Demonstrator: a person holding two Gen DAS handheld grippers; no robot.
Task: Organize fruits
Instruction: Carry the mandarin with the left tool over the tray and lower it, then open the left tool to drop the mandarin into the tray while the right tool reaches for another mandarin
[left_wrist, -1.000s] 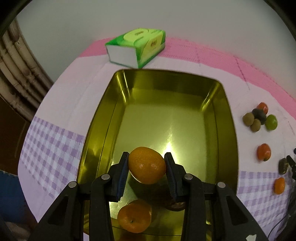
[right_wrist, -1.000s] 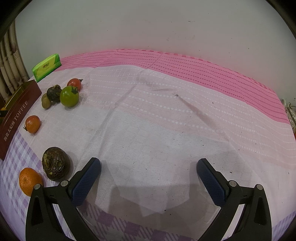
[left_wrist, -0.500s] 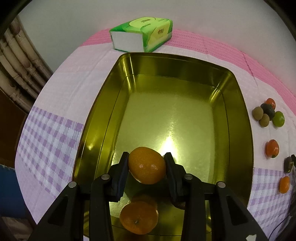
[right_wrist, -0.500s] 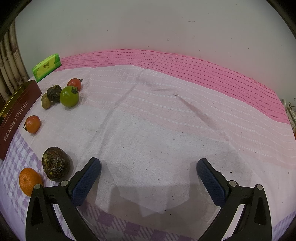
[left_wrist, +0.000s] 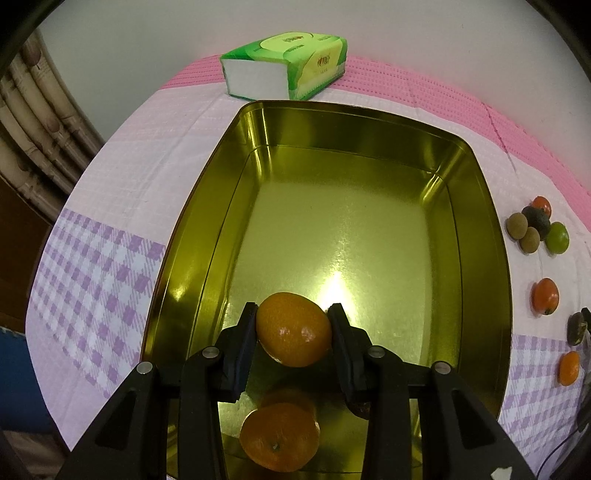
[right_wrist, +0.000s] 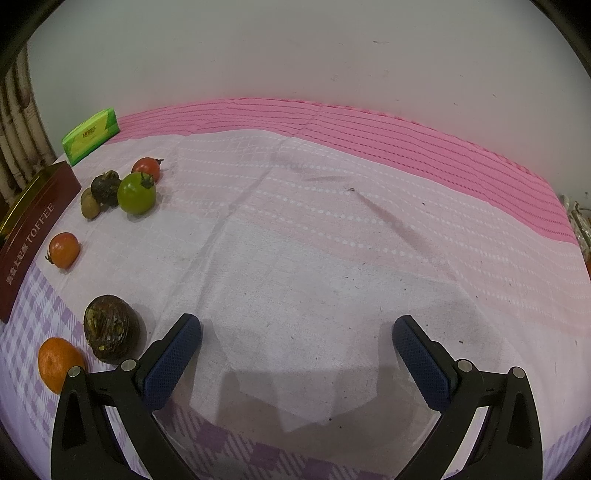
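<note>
My left gripper (left_wrist: 293, 319) is shut on an orange mandarin (left_wrist: 293, 328) and holds it just above the floor of a gold metal tin (left_wrist: 476, 206). Below it a second mandarin (left_wrist: 279, 441) lies in the tin's near end, mirrored in the shiny bottom. My right gripper (right_wrist: 297, 332) stands open over bare cloth, nothing between its fingers. To its left lie a dark wrinkled fruit (right_wrist: 109, 326) and an orange mandarin (right_wrist: 59, 363). Farther back sit an orange-red tomato (right_wrist: 64, 249), a green tomato (right_wrist: 136, 194), a red tomato (right_wrist: 147, 168) and small brown fruits (right_wrist: 90, 203).
A green tissue pack (left_wrist: 286, 64) lies behind the tin near the wall. The tin's dark red side reads TOFFEE (right_wrist: 33, 229) in the right wrist view. The table carries a pink and purple-checked cloth (right_wrist: 332, 240). Bamboo-like poles (left_wrist: 37, 122) stand at the left.
The left wrist view has shifted slightly, so the tin's far rim and the tissue pack sit higher and the loose mandarin lower. The grip on the mandarin is unchanged. The right gripper has not moved.
</note>
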